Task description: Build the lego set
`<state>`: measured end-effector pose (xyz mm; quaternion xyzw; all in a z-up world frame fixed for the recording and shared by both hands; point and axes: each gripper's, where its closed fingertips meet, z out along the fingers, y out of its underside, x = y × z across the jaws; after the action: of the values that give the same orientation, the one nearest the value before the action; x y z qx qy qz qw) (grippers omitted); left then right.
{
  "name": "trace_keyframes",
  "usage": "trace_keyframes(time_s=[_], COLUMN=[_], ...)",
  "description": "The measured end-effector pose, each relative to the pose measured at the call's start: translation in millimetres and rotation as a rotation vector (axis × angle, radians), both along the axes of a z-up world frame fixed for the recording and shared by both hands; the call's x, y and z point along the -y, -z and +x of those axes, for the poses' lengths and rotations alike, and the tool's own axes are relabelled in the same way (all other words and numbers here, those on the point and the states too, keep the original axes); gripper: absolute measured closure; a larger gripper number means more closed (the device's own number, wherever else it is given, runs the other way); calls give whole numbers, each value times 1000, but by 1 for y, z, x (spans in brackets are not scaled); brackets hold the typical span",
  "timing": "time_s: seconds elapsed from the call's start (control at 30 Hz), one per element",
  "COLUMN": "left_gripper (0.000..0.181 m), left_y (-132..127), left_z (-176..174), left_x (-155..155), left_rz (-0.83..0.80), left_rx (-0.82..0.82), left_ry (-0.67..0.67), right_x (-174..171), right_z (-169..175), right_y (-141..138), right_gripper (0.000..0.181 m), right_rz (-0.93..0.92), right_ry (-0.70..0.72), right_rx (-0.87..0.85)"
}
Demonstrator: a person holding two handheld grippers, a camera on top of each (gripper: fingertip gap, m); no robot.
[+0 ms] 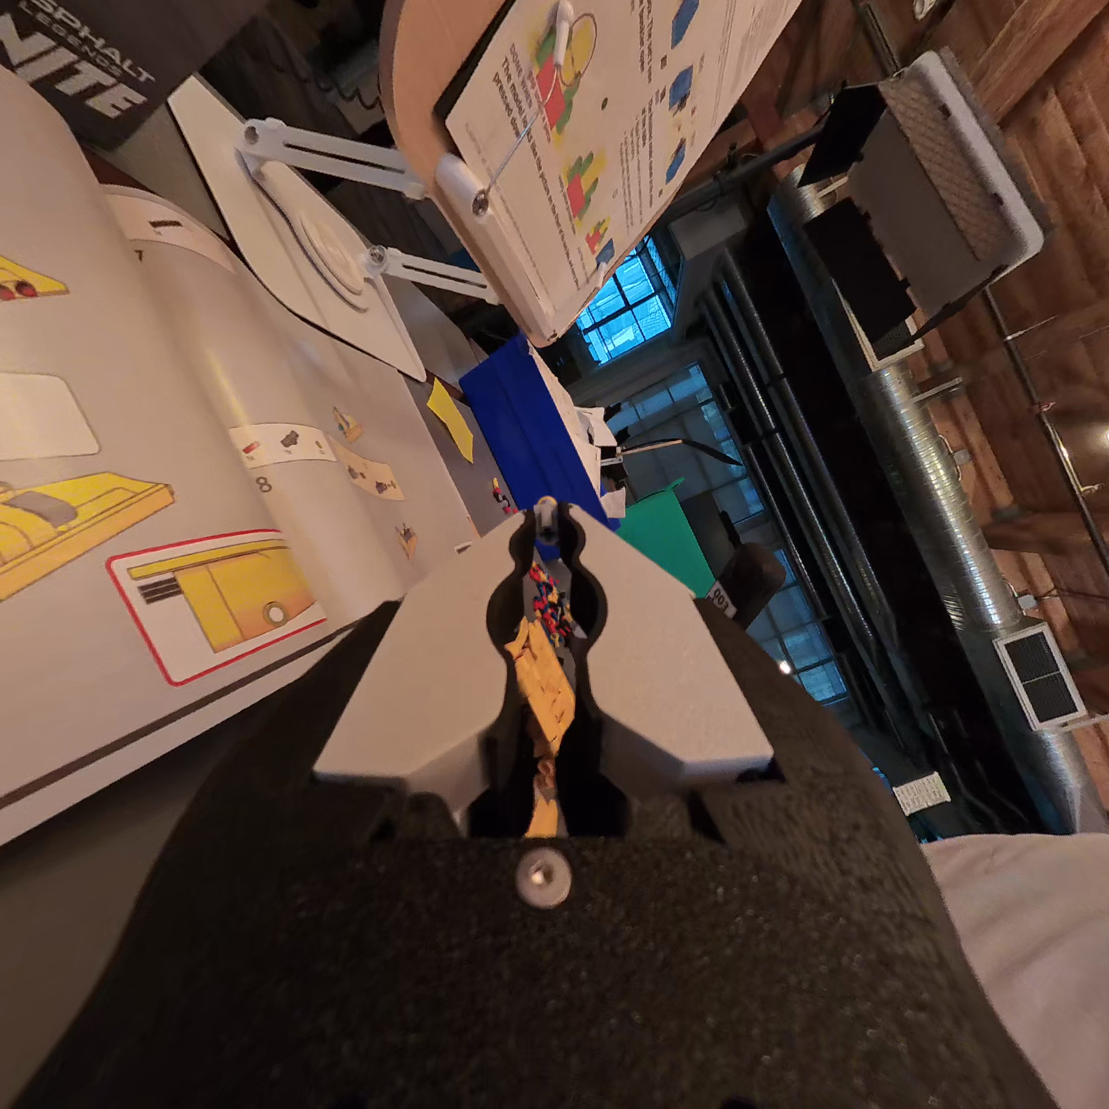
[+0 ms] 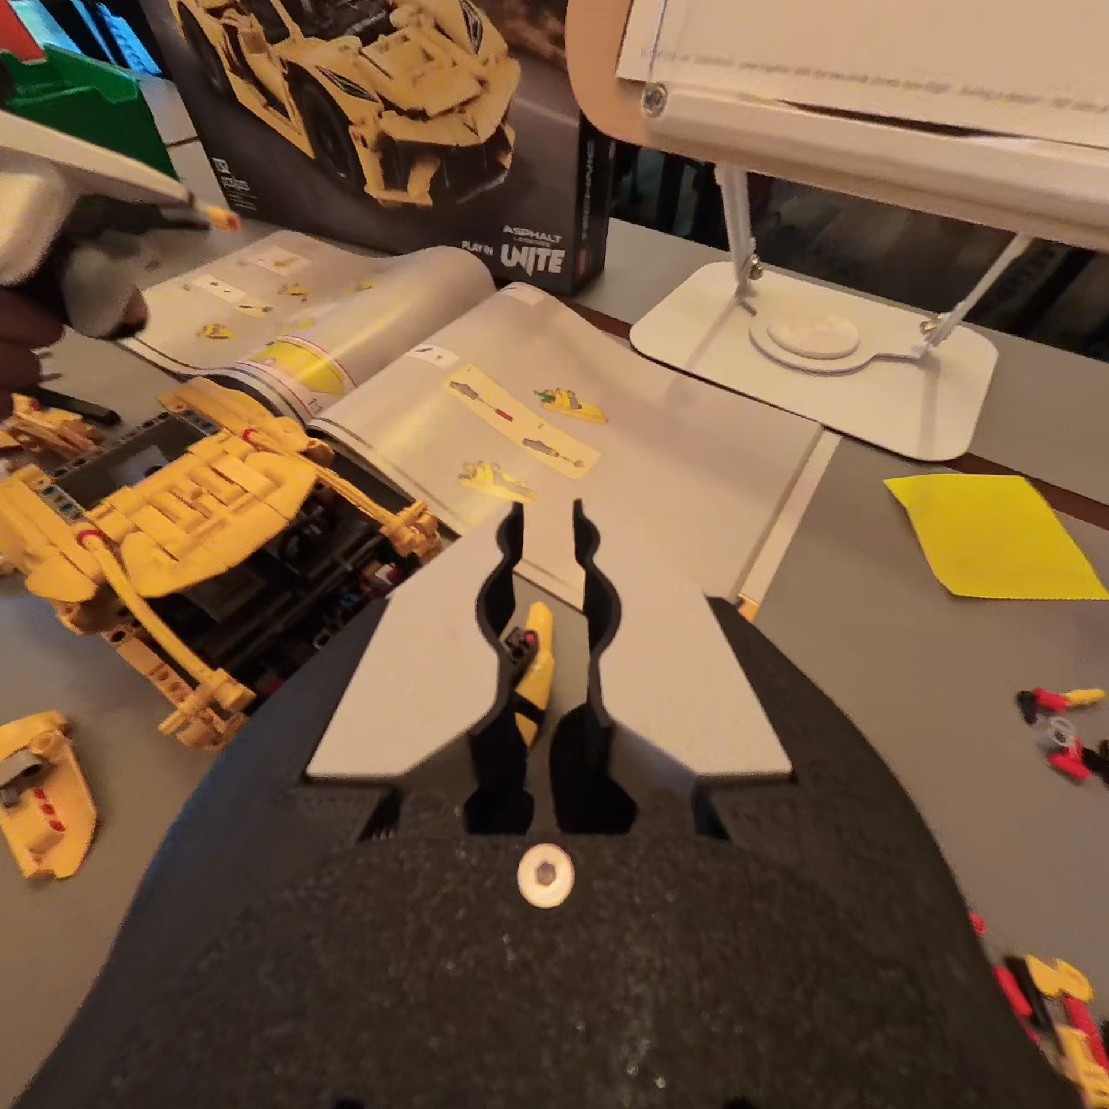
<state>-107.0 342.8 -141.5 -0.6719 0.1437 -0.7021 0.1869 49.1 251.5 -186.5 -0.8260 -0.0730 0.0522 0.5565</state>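
Note:
My left gripper [image 1: 547, 515] is rolled on its side and shut on a small grey pin with a yellow tip [image 1: 545, 510]. It also shows at the top left of the right wrist view [image 2: 204, 213], raised above the open instruction booklet [image 2: 630, 432]. My right gripper [image 2: 546, 510] is open above the booklet's near edge. A small yellow piece with a black and red connector [image 2: 534, 660] shows low between its fingers, not clamped. The part-built yellow car [image 2: 198, 540] stands left of the right gripper.
The set's box [image 2: 390, 150] stands behind the booklet. A white stand [image 2: 810, 366] holds a sheet at the right. A yellow paper [image 2: 996, 534], loose red and yellow parts [image 2: 1062, 726] and a yellow panel [image 2: 42, 798] lie on the grey table. Blue [image 1: 528, 420] and green [image 1: 660, 534] bins stand farther off. My hands' fingertips stand some 20 cm from each other.

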Motion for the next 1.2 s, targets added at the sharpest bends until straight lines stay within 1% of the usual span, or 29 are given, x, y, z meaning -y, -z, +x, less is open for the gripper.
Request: trace_keyframes(time_s=[0.1,0.23,0.37,0.5,0.57,0.7,0.77,0.87,0.97,1.03,1.13,1.2], left_gripper=[174,174,174,174,174,175,174,174,174,175,174,175], left_y=[3,-2,-2,-12,-22,-41,-44,-46,-41,-40,-37,-38], left_z=[3,4,8,13,16,21,23,25,30,32,36,38], left_x=[4,9,16,28,42,87,107,129,135,139,146,152], left_rz=[-3,28,93,103,92,79,76,71,89,80,64,57], left_rx=[-7,-8,-50,-5,56,156,168,164,126,126,114,121], left_ry=[32,50,65,107,177,409,499,592,589,608,625,649], right_x=[-2,0,1,2,4,25,34,37,42,40,42,43], right_z=[-6,-4,-7,-15,-29,-85,-105,-118,-129,-127,-131,-134], right_y=[4,4,2,-1,-14,-59,-69,-68,-75,-76,-75,-78], right_gripper=[166,167,167,169,168,160,155,151,151,155,162,170], right_rz=[-6,-3,-8,-1,55,265,322,311,337,338,350,368], right_ry=[-20,-18,-35,-63,-129,-411,-478,-492,-512,-469,-469,-469], right_rx=[16,30,-25,-12,-18,-39,-3,49,45,88,131,138])
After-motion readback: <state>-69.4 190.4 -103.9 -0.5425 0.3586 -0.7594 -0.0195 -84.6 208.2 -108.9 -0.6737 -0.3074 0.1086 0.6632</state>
